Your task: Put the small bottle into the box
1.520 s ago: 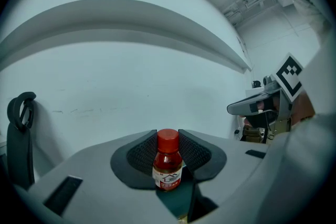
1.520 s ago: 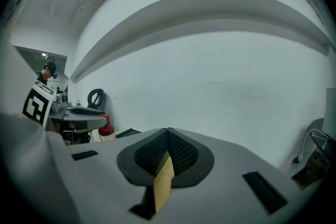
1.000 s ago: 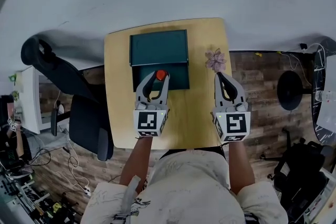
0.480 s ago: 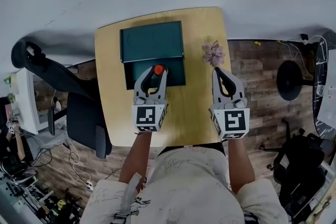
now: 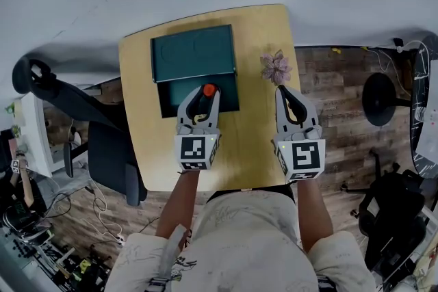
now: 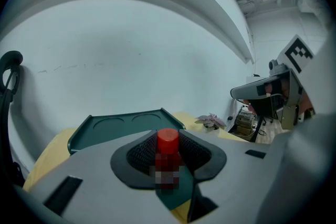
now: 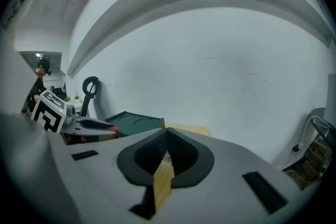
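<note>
Lowered slightly: left gripper point(image 5: 205, 100), jaws clamped on small bottle point(image 5: 209, 89), held over open box point(image 5: 191, 55). Right gripper point(image 5: 284, 94) pinched together, empty. Placement step; further descent, then release, judged required.

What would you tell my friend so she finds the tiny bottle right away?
Find the yellow table, then the dark green box lying open on its far side. Over the open box, the left gripper pinches the small bottle. It is the only thing there with a bright red cap.
</note>
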`<state>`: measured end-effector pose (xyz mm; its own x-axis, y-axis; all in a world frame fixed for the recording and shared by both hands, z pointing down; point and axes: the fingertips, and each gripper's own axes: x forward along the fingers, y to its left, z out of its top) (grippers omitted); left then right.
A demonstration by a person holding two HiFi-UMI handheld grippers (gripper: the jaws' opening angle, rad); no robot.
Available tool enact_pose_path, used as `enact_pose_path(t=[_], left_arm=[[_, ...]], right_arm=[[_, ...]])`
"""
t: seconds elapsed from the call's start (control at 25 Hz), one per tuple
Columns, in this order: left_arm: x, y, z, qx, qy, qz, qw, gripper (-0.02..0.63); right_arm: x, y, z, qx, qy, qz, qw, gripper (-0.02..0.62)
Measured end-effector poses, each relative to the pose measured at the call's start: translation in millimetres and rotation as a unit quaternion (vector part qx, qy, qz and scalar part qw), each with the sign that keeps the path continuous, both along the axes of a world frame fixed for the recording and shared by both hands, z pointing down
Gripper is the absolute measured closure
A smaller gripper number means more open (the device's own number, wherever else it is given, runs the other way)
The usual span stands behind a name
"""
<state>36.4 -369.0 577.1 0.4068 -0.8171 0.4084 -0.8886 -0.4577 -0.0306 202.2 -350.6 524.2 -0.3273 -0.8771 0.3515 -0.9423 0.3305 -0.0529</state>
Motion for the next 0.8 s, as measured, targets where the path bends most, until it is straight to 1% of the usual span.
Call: enact_pose_path(t=[0.28,0.8], left_arm=[[3,3,3,0.003,-0.004,0.005,1.0000,0.477],[0,14,6,-0.003,-0.004,-0.004,1.0000,0.475]], right_arm=[[1,0,2,-0.001,-0.004,0.000,1.000,0.580],[-3,6,6,-0.006,-0.002,-0.005,1.000,0.580]])
